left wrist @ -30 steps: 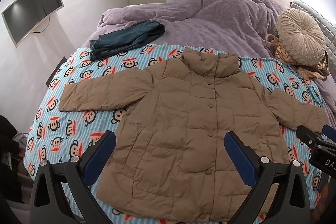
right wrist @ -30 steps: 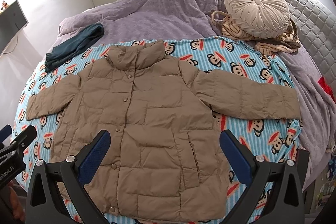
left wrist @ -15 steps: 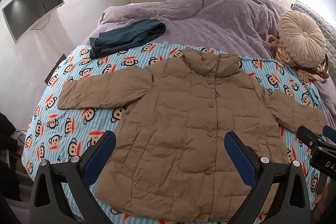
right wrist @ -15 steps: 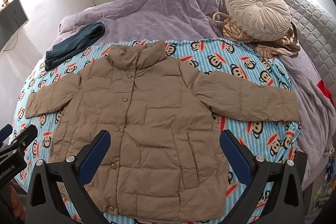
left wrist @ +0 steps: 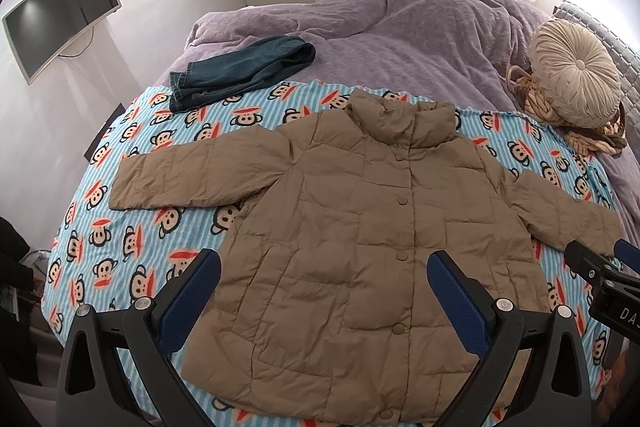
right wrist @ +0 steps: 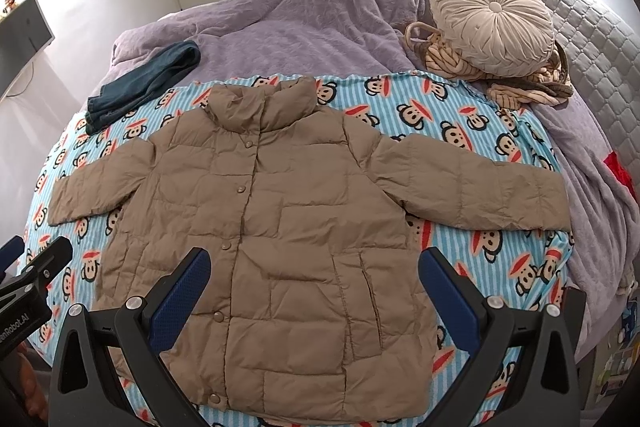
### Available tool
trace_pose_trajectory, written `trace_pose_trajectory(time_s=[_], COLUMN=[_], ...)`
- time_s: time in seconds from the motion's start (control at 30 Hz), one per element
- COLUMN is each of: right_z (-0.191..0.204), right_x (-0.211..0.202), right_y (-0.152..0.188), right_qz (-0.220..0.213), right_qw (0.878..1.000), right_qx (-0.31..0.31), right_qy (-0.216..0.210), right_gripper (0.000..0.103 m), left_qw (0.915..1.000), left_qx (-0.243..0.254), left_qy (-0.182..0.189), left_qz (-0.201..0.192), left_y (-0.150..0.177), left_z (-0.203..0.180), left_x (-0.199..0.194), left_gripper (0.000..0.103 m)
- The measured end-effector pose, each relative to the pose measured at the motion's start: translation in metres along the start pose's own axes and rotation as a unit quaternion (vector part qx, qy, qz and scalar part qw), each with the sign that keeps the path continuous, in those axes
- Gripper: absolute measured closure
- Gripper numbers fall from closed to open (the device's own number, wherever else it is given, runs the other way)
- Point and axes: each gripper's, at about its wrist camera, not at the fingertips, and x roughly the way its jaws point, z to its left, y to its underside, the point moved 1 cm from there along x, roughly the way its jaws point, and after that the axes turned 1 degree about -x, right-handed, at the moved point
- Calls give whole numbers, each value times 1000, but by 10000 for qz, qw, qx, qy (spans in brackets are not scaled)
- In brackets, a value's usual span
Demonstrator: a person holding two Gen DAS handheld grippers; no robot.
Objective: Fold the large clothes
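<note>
A tan quilted puffer jacket (left wrist: 360,227) lies flat, front up and buttoned, sleeves spread, on a blue monkey-print sheet (left wrist: 132,211); it also shows in the right wrist view (right wrist: 280,219). My left gripper (left wrist: 324,291) is open and empty, held above the jacket's lower half. My right gripper (right wrist: 314,287) is open and empty, also above the lower half. The right gripper's body shows at the left view's right edge (left wrist: 600,279); the left gripper's body shows at the right view's left edge (right wrist: 32,275).
Folded dark jeans (left wrist: 240,71) lie at the far left of the bed on a purple blanket (left wrist: 380,39). A round beige cushion (left wrist: 572,75) sits on a striped knitted item at the far right. A monitor (left wrist: 60,15) hangs on the left wall.
Both grippers have lifted and drawn back slightly; the jacket sits a little lower in the views. Nothing on the bed has moved.
</note>
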Motion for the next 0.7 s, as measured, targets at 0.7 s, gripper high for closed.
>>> trace_pose_trajectory(time_s=[0.7], right_z=[12], right_x=[29], right_y=[6], right_qz=[528], right_qw=[9982], right_qx=[190], right_qy=[-212], right_gripper=[0], left_qw=[9968], left_qx=[-332], left_qy=[566], left_qz=[462], left_y=[-4], left_z=[39], left_x=[41], left_gripper=[0])
